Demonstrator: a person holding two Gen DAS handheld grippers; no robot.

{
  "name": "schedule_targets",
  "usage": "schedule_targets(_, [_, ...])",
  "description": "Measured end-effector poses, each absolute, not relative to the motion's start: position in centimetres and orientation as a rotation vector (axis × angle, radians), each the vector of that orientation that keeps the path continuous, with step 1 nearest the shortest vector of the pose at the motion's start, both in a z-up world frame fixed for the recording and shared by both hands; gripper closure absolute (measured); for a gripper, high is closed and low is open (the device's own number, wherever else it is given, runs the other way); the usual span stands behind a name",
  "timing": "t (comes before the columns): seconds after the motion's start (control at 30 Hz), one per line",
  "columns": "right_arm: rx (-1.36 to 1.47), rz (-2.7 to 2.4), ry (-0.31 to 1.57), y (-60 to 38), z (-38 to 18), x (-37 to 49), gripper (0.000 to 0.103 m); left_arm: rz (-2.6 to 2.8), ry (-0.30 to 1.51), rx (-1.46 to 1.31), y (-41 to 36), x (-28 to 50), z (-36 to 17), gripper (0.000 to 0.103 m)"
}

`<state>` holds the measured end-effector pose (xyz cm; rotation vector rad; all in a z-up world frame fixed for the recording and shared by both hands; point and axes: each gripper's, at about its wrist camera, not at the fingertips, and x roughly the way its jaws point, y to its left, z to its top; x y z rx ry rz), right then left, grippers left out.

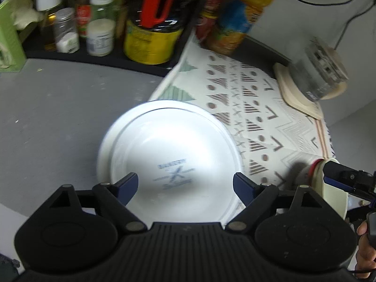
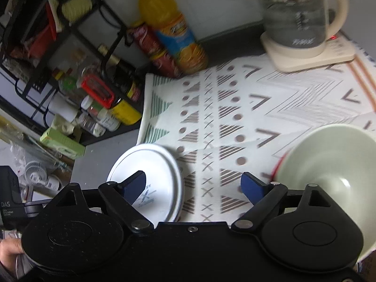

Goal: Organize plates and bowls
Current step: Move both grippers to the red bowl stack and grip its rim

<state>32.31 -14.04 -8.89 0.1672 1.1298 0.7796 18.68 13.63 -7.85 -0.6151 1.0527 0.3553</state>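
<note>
Two stacked white plates [image 1: 169,150] lie half on the grey counter and half on the patterned mat, the top one showing a blue printed mark. My left gripper [image 1: 185,185] hovers above their near side, open, with nothing between its fingers. In the right wrist view the plates [image 2: 155,164] sit lower left and a pale green bowl [image 2: 333,164] stands at the right on the mat, with a red-edged piece under its left side. My right gripper [image 2: 195,184] is open and empty above the mat between plates and bowl. The bowl [image 1: 333,195] and one right gripper finger [image 1: 340,174] show at the left wrist view's right edge.
A glass kettle [image 2: 296,16] on its cream base stands at the mat's [image 2: 270,117] far right corner. Juice bottle [image 2: 171,28], red canister [image 2: 152,47], sauce bottles and spice jars [image 1: 101,23] crowd the back. A green box [image 2: 63,143] and black wire rack [image 2: 58,35] are at left.
</note>
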Motion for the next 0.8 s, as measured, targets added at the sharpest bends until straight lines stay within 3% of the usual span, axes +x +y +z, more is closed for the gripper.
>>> schedule_targets(0.8, [0.191,0.577,1.094,-28.3,-9.4,36.0,0.009,0.179,1.128,-0.549,1.5,28.6,-7.0,0.016])
